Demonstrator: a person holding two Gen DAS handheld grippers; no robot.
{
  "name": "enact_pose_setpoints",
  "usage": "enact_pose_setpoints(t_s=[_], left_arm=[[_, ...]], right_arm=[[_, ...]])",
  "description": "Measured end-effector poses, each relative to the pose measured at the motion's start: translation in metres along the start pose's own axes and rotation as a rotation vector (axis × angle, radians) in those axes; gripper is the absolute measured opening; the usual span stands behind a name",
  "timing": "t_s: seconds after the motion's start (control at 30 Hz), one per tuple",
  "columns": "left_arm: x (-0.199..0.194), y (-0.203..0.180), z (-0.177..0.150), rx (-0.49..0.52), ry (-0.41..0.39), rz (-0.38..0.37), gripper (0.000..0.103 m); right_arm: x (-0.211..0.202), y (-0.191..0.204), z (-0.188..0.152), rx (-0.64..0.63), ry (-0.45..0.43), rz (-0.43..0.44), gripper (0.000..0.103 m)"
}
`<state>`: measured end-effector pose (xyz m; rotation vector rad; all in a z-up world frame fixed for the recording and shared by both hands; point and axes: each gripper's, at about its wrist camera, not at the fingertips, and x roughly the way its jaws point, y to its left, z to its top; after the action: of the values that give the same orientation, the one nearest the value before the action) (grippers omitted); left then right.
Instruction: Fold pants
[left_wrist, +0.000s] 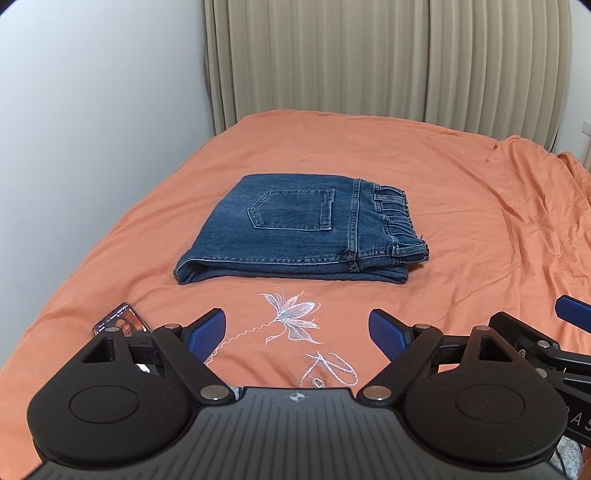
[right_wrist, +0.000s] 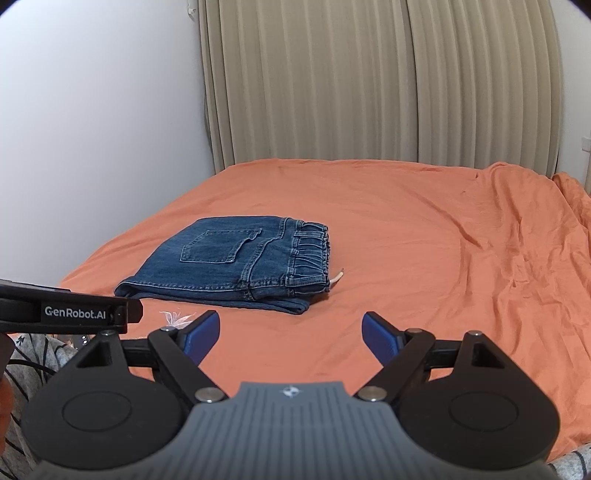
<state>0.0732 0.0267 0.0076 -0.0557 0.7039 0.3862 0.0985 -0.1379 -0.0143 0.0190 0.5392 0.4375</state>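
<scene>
One pair of folded jeans (left_wrist: 299, 229) lies on one bed (left_wrist: 461, 192), with one back pocket (left_wrist: 291, 210) showing on top. One phone (left_wrist: 120, 323) sits at about eight o'clock from the jeans. One embroidered flower (left_wrist: 291, 317) marks the sheet. Two tongs are in view, left tongs (left_wrist: 297, 334) and right tongs (right_wrist: 290, 334), each with two blue pads.

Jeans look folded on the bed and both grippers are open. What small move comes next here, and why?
Probably none on the cloth: just draw both grippers back. The jeans lie in a compact stack on the orange bedsheet, pocket side up, edges roughly aligned. The left gripper and right gripper are open, empty and short of the denim. A drawstring end pokes out at the waistband; tucking it is optional.
</scene>
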Motion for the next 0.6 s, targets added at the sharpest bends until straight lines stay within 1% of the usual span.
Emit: enact_pose_setpoints(t_s=[0.23, 0.6], left_arm=[[0.0005, 0.0003, 0.0013, 0.003, 0.001, 0.006, 0.102], [-0.004, -0.0001, 0.0039, 0.015, -0.018, 0.019, 0.102]], right_arm=[[0.0, -0.0011, -0.0006, 0.004, 0.003, 0.007, 0.081], [-0.0019, -0.0026, -0.0001, 0.01, -0.003, 0.01, 0.081]])
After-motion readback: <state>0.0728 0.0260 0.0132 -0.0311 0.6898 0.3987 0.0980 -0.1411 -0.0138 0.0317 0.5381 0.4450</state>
